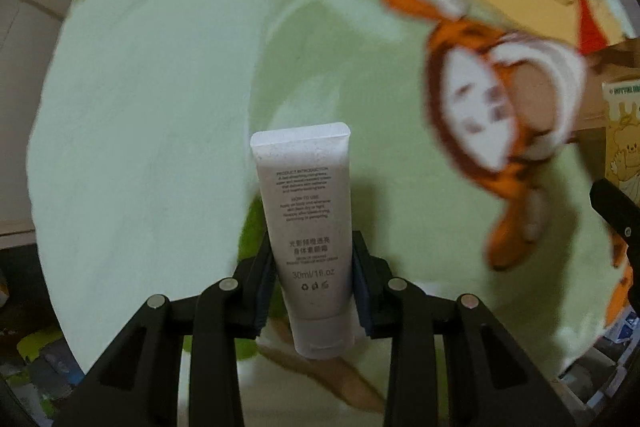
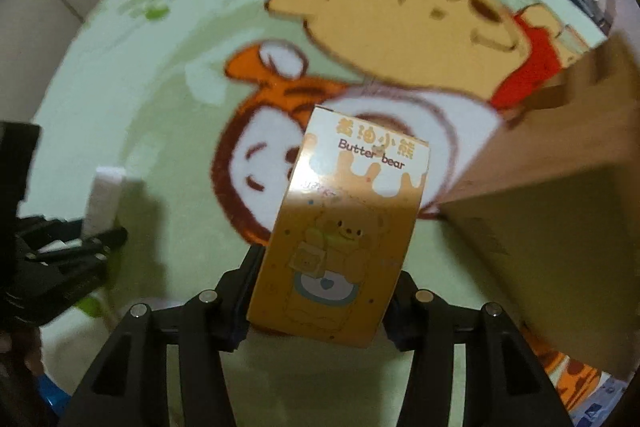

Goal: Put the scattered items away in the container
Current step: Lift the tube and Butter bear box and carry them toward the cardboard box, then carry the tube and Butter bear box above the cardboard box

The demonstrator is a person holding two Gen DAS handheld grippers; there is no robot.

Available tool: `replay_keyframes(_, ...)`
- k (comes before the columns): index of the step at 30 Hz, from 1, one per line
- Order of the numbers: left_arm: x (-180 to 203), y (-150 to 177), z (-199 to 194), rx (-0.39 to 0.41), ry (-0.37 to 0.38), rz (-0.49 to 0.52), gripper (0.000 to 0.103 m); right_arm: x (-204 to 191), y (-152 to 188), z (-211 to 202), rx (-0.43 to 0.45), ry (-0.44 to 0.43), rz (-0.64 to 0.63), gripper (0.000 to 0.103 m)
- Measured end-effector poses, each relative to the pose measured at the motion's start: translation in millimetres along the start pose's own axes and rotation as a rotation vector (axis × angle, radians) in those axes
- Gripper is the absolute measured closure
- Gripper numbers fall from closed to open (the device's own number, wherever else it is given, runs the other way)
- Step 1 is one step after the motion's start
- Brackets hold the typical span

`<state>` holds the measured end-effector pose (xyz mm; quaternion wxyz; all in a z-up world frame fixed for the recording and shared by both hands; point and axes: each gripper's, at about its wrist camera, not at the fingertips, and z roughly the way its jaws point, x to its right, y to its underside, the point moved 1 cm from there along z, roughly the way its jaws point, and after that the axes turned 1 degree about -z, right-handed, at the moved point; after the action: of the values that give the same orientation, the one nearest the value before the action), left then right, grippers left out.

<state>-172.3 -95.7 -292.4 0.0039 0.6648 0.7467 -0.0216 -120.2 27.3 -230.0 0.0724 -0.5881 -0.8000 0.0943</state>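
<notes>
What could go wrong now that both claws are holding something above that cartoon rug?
The white cream tube is pinched only near its cap end by the left gripper, so it might swing or slide out. The Butter bear box sits tilted in the right gripper and could twist loose or clip the wall of the cardboard box close beside it.

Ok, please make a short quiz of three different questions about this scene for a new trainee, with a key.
1. True or false: the left claw holds a white tube.
2. What words in English are printed on the orange box in the right claw?
3. Which lies under both items: A) a round cartoon rug, B) a glass table?

Key: 1 true; 2 "Butter bear"; 3 A.
</notes>
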Motion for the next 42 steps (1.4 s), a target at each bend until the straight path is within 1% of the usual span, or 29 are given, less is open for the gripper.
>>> replay_keyframes(2, 16, -2, -39, 0.073, 0.004, 0.033, 0.068, 6, -4, -35, 0.071, 0.015, -0.006, 0.051)
replay_keyframes(3, 12, 5, -57, 0.103, 0.006, 0.045, 0.068, 10, -11, -50, 0.105, 0.023, -0.01, 0.051)
replay_keyframes(4, 10, 10, -77, 0.137, 0.011, 0.056, 0.068, 5, -8, -70, 0.143, 0.033, -0.013, 0.051)
replay_keyframes(5, 15, 12, -103, 0.186, 0.025, 0.064, 0.068, 6, -10, -94, 0.188, 0.047, -0.018, 0.051)
replay_keyframes(7, -14, 55, -138, 0.257, 0.039, 0.08, 0.068, 12, -15, -139, 0.277, 0.078, -0.029, 0.051)
replay_keyframes(9, 3, 51, -183, 0.342, 0.054, 0.107, 0.068, 18, -10, -176, 0.358, 0.113, -0.035, 0.051)
replay_keyframes(11, 6, 58, -219, 0.39, 0.065, 0.137, 0.068, 24, -7, -206, 0.418, 0.141, -0.03, 0.051)
replay_keyframes(13, 23, 63, -251, 0.443, 0.08, 0.173, 0.068, 31, -2, -228, 0.453, 0.166, -0.016, 0.051)
replay_keyframes(16, 45, 65, -278, 0.477, 0.107, 0.213, 0.068, 44, 8, -257, 0.486, 0.202, 0.01, 0.051)
replay_keyframes(19, 70, 80, -301, 0.499, 0.131, 0.265, 0.068, 55, 24, -278, 0.503, 0.232, 0.038, 0.051)
replay_keyframes(24, 110, 89, -323, 0.539, 0.135, 0.33, 0.068, 86, 40, -296, 0.515, 0.269, 0.088, 0.051)
replay_keyframes(28, 136, 87, -331, 0.572, 0.13, 0.366, 0.068, 110, 48, -300, 0.514, 0.286, 0.115, 0.051)
replay_keyframes(30, 148, 87, -331, 0.575, 0.121, 0.378, 0.068, 123, 50, -299, 0.509, 0.285, 0.123, 0.051)
replay_keyframes(34, 164, 82, -323, 0.546, 0.099, 0.393, 0.068, 137, 53, -294, 0.492, 0.276, 0.134, 0.051)
replay_keyframes(37, 174, 76, -309, 0.503, 0.082, 0.387, 0.068, 149, 53, -289, 0.477, 0.267, 0.136, 0.051)
replay_keyframes(40, 181, 68, -296, 0.465, 0.063, 0.38, 0.068, 162, 47, -276, 0.447, 0.236, 0.143, 0.051)
replay_keyframes(42, 186, 63, -289, 0.447, 0.05, 0.382, 0.068, 164, 47, -270, 0.431, 0.22, 0.148, 0.051)
